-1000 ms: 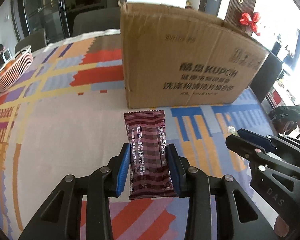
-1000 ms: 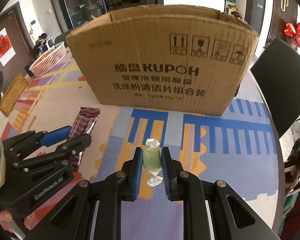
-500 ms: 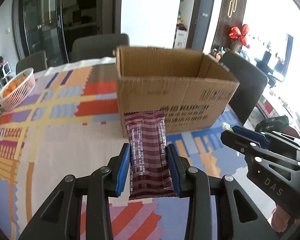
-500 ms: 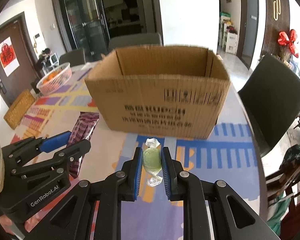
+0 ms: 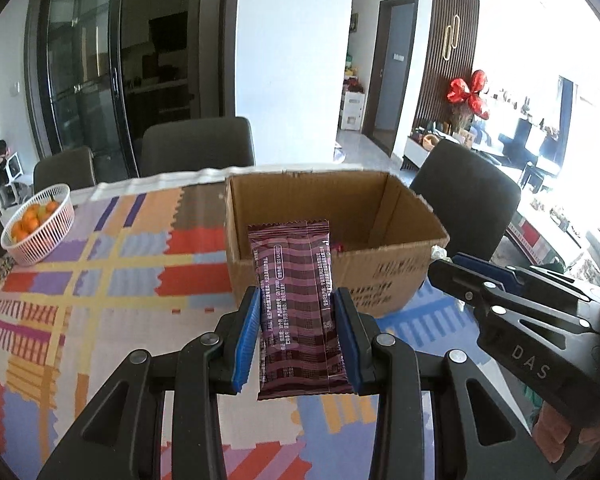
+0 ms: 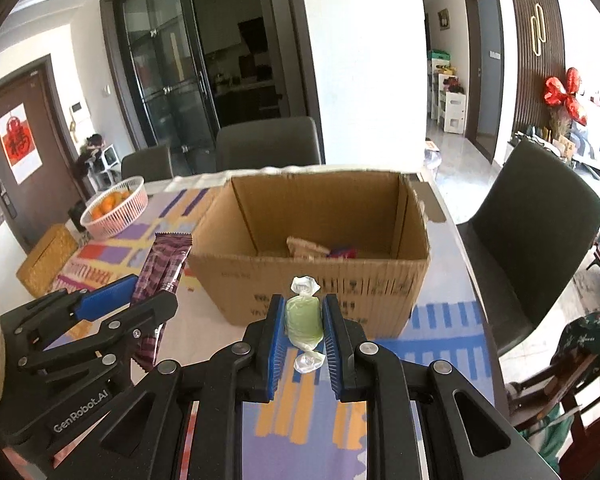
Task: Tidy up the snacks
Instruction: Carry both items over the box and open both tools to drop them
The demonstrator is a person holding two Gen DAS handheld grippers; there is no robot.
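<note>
My left gripper (image 5: 296, 334) is shut on a maroon striped snack bar (image 5: 298, 304), held in the air just short of an open cardboard box (image 5: 380, 276). My right gripper (image 6: 303, 326) is shut on a green candy in a clear twisted wrapper (image 6: 303, 320), also raised in front of the box (image 6: 320, 284). A few snacks (image 6: 320, 249) lie on the box floor. The left gripper with the bar (image 6: 162, 276) shows at the left of the right wrist view. The right gripper (image 5: 452, 266) shows at the right of the left wrist view.
A white basket of oranges (image 5: 38, 224) stands at the table's far left and shows in the right wrist view too (image 6: 116, 206). Grey chairs (image 5: 198, 146) stand behind the table and one (image 6: 536, 216) at its right. The tablecloth (image 5: 100, 280) is patterned.
Both grippers have risen with their snacks. The box, seen side-on before, now shows its open top and inside from above.
</note>
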